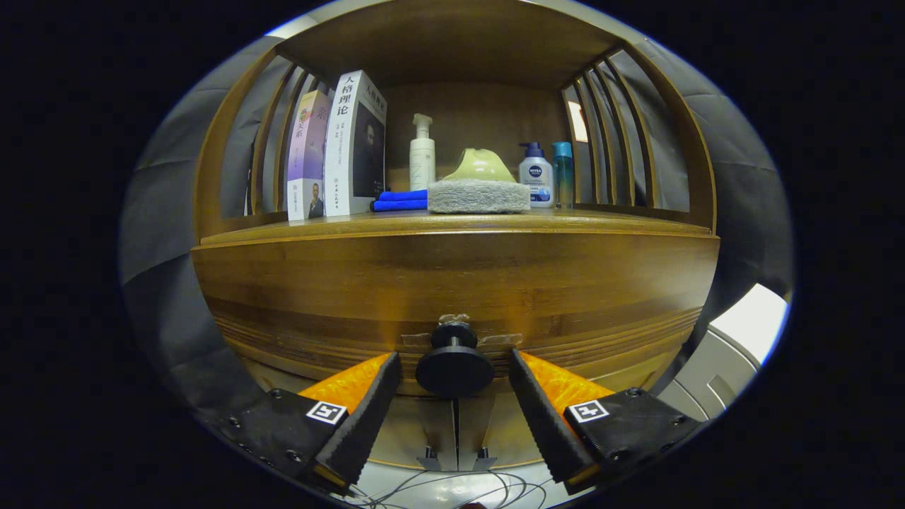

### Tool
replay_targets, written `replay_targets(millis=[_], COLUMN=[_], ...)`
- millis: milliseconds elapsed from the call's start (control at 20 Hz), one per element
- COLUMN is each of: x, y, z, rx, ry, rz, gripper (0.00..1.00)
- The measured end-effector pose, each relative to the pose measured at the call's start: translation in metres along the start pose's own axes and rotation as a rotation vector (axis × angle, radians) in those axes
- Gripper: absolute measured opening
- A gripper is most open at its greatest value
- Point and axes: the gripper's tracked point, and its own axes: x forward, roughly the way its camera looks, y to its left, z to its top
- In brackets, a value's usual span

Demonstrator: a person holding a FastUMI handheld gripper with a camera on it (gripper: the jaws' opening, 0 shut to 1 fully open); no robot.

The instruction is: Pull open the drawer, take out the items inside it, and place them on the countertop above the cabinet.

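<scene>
The gripper [454, 378] sits level, fingers spread wide, the round black drawer knob [454, 364] between them, seemingly untouched either side. The brown wooden drawer front [452, 283] looks closed beneath the wooden countertop [452, 225], free edge ahead of the grey sponge [479, 196].

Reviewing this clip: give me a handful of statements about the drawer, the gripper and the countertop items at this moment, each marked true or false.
1. The gripper is open, with the drawer knob between its fingers. True.
2. Both fingers already press on the knob. False: a gap shows on each side of it.
3. The drawer is pulled fully out. False: its front looks flush with the cabinet, apparently shut.
4. Two books stand upright on the countertop. True.
5. The sponge lies beside the books, touching them. False: a blue cloth lies between them.
6. Pump bottles stand behind the sponge. True: a white bottle and another bottle.
</scene>
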Motion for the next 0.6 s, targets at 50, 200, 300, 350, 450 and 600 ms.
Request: replay_targets(millis=[50, 200, 300, 350, 450, 600], x=[0.001, -0.008, -0.025, -0.036, -0.061, -0.098], y=[-0.001, -0.004, -0.005, -0.009, -0.016, -0.029], z=[0.001, 0.011, 0.036, 0.047, 0.066, 0.094], rx=[-0.004, 0.001, 0.004, 0.003, 0.011, 0.028], ry=[-0.009, -0.03, -0.086, -0.111, -0.143, -0.192], rz=[0.002, 0.014, 0.033, 0.039, 0.042, 0.049], gripper=[0.98, 0.98, 0.98, 0.98, 0.98, 0.98])
